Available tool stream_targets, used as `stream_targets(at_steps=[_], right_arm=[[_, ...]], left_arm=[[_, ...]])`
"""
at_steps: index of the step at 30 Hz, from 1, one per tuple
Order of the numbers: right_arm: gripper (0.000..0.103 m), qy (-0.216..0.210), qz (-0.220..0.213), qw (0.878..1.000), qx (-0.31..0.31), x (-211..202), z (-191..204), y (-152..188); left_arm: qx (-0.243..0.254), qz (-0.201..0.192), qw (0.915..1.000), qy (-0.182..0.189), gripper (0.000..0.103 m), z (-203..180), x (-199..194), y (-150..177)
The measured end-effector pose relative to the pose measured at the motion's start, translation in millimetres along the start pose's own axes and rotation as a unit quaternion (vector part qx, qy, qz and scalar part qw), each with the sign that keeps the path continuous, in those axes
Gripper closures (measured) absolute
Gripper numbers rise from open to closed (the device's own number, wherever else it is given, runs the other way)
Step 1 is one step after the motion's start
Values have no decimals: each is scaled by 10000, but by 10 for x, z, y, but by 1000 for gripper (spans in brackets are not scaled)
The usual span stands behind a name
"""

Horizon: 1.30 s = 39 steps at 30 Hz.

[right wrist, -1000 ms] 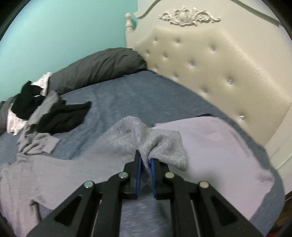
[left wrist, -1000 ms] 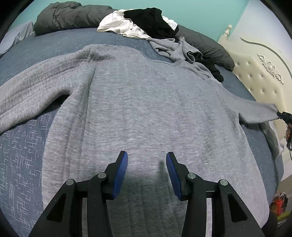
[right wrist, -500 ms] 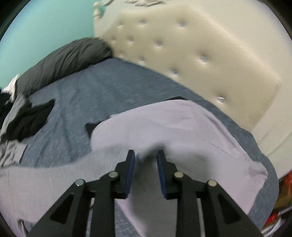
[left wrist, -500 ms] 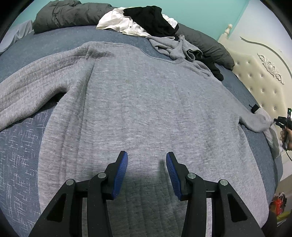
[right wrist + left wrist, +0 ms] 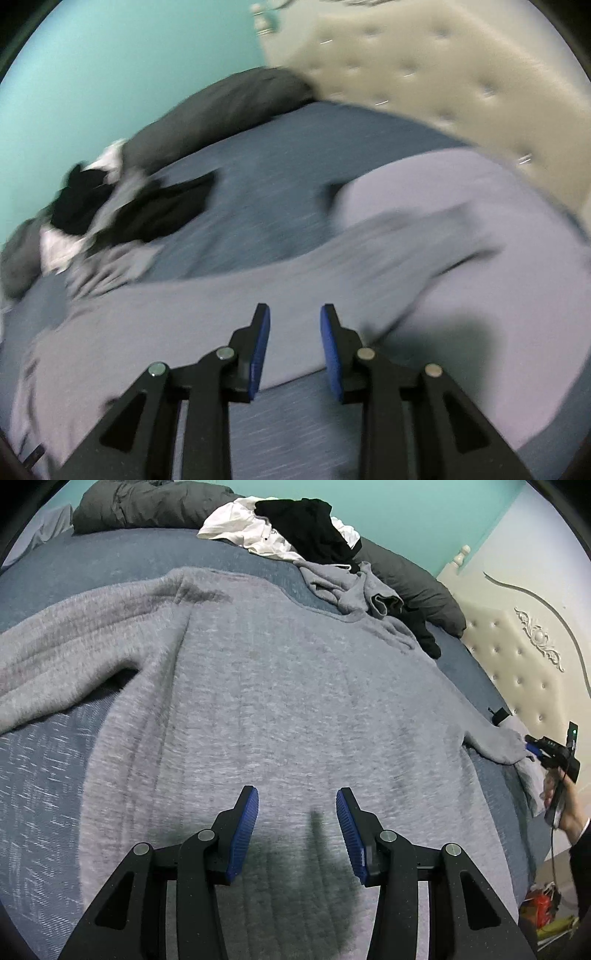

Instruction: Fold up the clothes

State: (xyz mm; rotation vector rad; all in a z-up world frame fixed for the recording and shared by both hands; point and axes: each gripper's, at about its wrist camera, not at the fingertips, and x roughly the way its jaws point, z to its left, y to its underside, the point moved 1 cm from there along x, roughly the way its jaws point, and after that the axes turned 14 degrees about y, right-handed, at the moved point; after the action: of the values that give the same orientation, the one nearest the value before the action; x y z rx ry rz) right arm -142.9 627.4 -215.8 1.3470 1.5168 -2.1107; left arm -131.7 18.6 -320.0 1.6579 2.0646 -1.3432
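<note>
A large grey sweatshirt (image 5: 288, 701) lies spread flat on the blue bedspread (image 5: 40, 775). My left gripper (image 5: 297, 812) is open and empty just above its lower body. Its left sleeve (image 5: 74, 653) trails off to the left. Its right sleeve (image 5: 498, 742) reaches to the far right, where my right gripper (image 5: 532, 746) shows beside the cuff. In the blurred right wrist view my right gripper (image 5: 295, 325) is open and empty over the sleeve (image 5: 369, 258), which lies partly on a lilac pillow (image 5: 480, 206).
A pile of white, black and grey clothes (image 5: 306, 535) lies at the far side of the bed by dark grey pillows (image 5: 413, 583). A cream tufted headboard (image 5: 517, 653) stands on the right. The bed's right edge drops to a cluttered floor (image 5: 543, 908).
My right gripper opened and let go of the sleeve cuff, which now lies on the bed and pillow, and drew back. My left gripper stayed open over the sweatshirt body.
</note>
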Motion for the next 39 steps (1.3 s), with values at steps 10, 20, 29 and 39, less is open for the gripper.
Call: stream_targets(at_steps=[10, 20, 29, 39], right_arm=[[63, -1812, 705, 9809, -54, -298, 1516, 1249], [60, -2517, 865, 9621, -596, -608, 2224, 1906], [59, -2604, 809, 9594, -721, -546, 2342, 2020], [58, -2787, 770, 9548, -687, -554, 2370, 1979]], left_arm=[[-450, -25, 9986, -275, 48, 368, -721, -151], [-941, -407, 9844, -1428, 35, 1394, -1818, -443], [-1467, -778, 9582, -2330, 33, 2275, -2715, -645], [-2143, -1007, 9237, -3012, 33, 2971, -3270, -466]])
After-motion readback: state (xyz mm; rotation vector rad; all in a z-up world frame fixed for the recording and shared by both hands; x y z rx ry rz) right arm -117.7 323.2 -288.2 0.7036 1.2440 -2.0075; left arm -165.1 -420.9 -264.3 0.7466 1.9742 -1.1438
